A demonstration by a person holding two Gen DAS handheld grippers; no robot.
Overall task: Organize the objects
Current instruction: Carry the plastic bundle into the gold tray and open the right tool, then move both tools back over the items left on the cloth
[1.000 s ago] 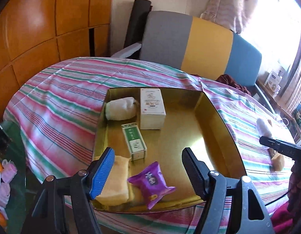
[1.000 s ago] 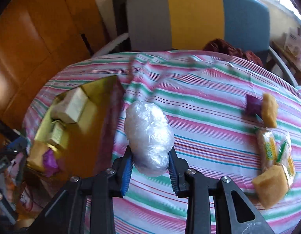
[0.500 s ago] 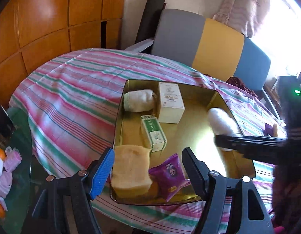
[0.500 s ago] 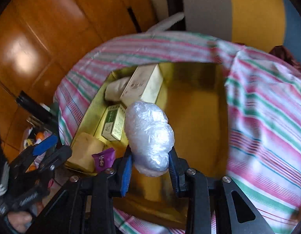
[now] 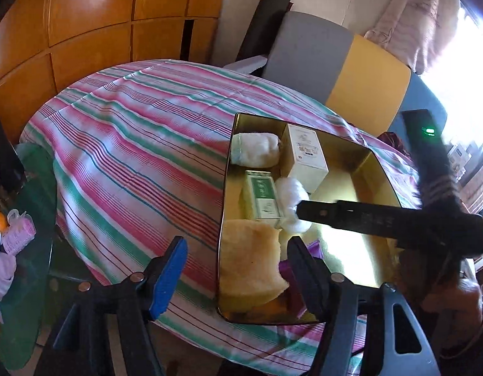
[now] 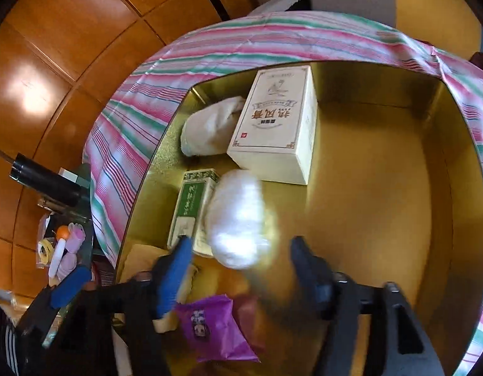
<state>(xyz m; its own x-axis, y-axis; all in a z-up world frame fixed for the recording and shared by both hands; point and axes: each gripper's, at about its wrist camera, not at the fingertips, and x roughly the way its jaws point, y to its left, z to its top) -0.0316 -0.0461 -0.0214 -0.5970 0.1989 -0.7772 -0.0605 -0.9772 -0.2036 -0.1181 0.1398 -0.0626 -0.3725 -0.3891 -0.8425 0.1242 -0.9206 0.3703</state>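
Note:
A gold tray [image 5: 376, 169] [image 6: 398, 172] sits on the striped tablecloth [image 5: 141, 144]. It holds a cream box [image 6: 272, 122], a green box [image 6: 191, 203], a rolled white cloth [image 6: 207, 128], a yellow sponge [image 5: 251, 260] and a purple packet [image 6: 210, 326]. My right gripper [image 6: 238, 269] is open over the tray, and a clear plastic-wrapped bundle [image 6: 238, 216] lies free between its fingers beside the green box. The bundle also shows in the left wrist view [image 5: 291, 200]. My left gripper [image 5: 235, 269] is open and empty at the tray's near left corner.
A grey, yellow and blue sofa [image 5: 335, 62] stands behind the table. Wooden panels [image 5: 85, 31] line the left wall. A glass side table [image 5: 12, 235] with small toys and oranges sits low at the left.
My right gripper moved deeper over the tray and opened, letting go of the plastic-wrapped bundle beside the green box. My left gripper shifted left toward the tray's corner.

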